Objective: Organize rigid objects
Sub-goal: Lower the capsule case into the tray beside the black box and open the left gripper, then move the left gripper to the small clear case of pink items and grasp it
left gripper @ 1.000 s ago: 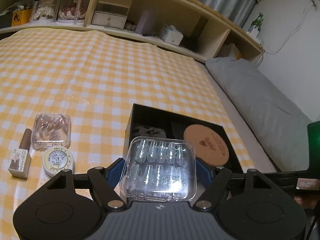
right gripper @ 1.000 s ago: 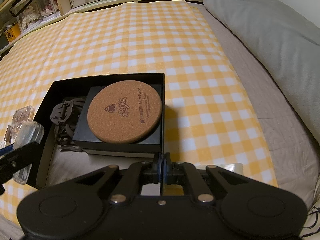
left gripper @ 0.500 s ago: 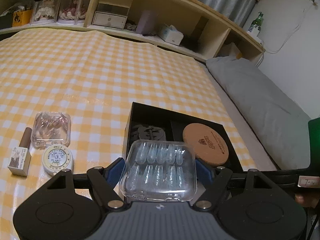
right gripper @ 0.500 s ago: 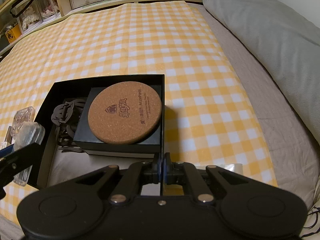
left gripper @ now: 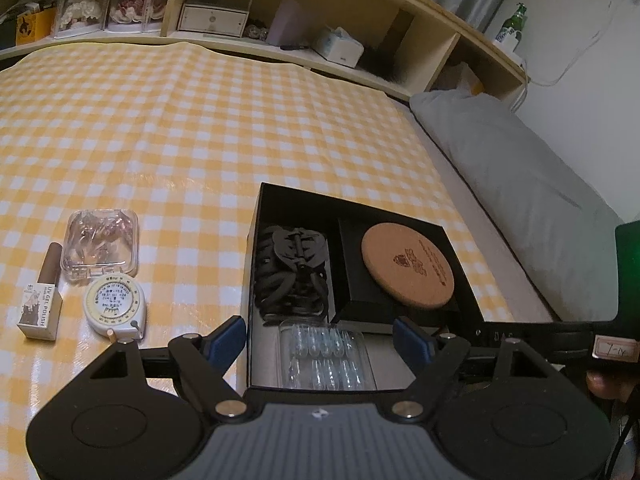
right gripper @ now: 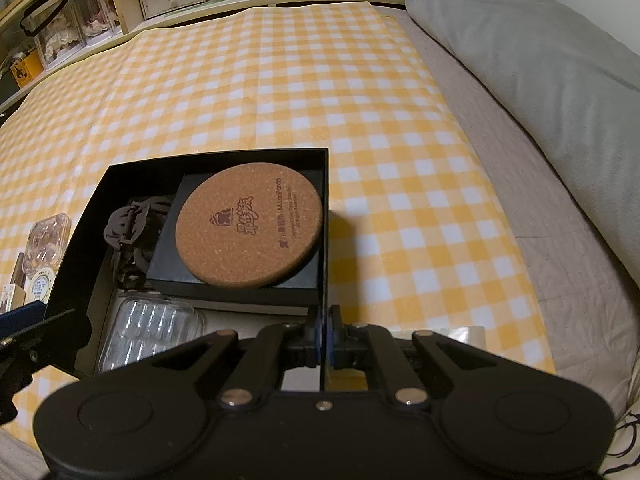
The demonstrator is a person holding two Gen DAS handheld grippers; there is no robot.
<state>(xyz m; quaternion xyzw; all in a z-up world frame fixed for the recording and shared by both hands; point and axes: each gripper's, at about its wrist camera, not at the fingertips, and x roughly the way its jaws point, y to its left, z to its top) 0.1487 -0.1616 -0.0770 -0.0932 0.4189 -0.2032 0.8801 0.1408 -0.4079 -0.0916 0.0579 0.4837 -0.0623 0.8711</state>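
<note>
A second earlier my left gripper (left gripper: 320, 338) held the clear case of nail tips (left gripper: 326, 360) clamped between its blue pads. At inspection that case lay inside the black box (left gripper: 256, 264), at the near end of its floor, in the lower centre of the left-wrist frame. The jaws were opening, both pads standing clear of the case. My right gripper (right gripper: 324, 330) had not changed: jaws together, pinched on the near right wall of the box.

Within the box, a dark hair claw (left gripper: 292, 268) sat at the left, and a cork coaster (left gripper: 408, 266) rested on a smaller black box (left gripper: 352, 280). The coaster carried a printed logo and small text, which I could not make out.

At the left of the frame lay a carton marked "UV GEL POLISH" (left gripper: 40, 312), a round tape measure (left gripper: 114, 306) and a second clear case (left gripper: 100, 244).

The surface was a yellow-and-white checked cloth (left gripper: 200, 120); a grey pillow (left gripper: 520, 168) lay at the right and wooden shelving (left gripper: 420, 12) ran along the top.
</note>
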